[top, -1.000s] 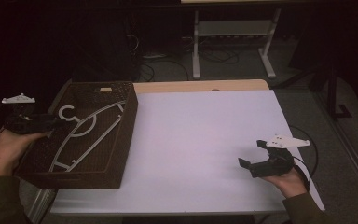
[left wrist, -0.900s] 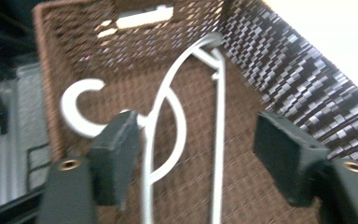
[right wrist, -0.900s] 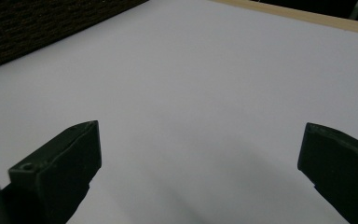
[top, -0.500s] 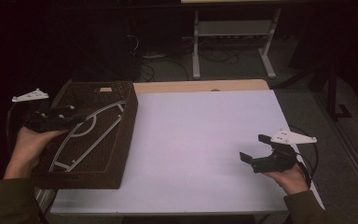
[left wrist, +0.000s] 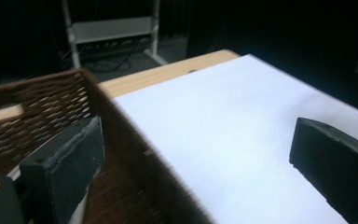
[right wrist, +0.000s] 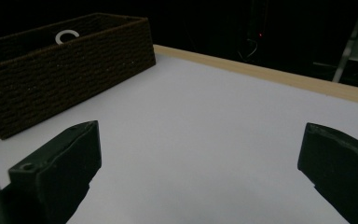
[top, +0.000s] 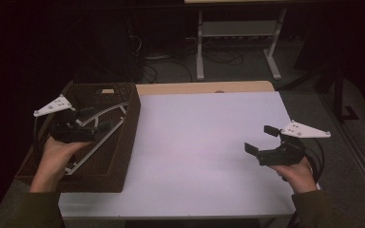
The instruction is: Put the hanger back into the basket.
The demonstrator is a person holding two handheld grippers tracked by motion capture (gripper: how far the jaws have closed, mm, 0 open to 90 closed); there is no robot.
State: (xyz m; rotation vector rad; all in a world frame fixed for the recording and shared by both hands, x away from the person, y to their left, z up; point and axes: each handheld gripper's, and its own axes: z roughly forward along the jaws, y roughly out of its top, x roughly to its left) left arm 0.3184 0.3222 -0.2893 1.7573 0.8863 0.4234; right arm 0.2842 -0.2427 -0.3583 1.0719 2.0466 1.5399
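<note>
We hold the left gripper (top: 78, 129) over the brown basket (top: 123, 142) at the counter's (top: 209, 142) left edge, jaws released, gripping nothing. A white hanger (top: 105, 124) lies inside the basket, its hook showing above the rim in the right gripper view. Our right gripper (top: 266, 148) hovers over the bare counter, well apart, jaws spread and empty. Risk as we judge it: the thin hanger could snag the weave if lifted, tipping the basket.

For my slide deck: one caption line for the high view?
Left gripper over a wicker basket holding a white hanger; right gripper open above white tabletop.
</note>
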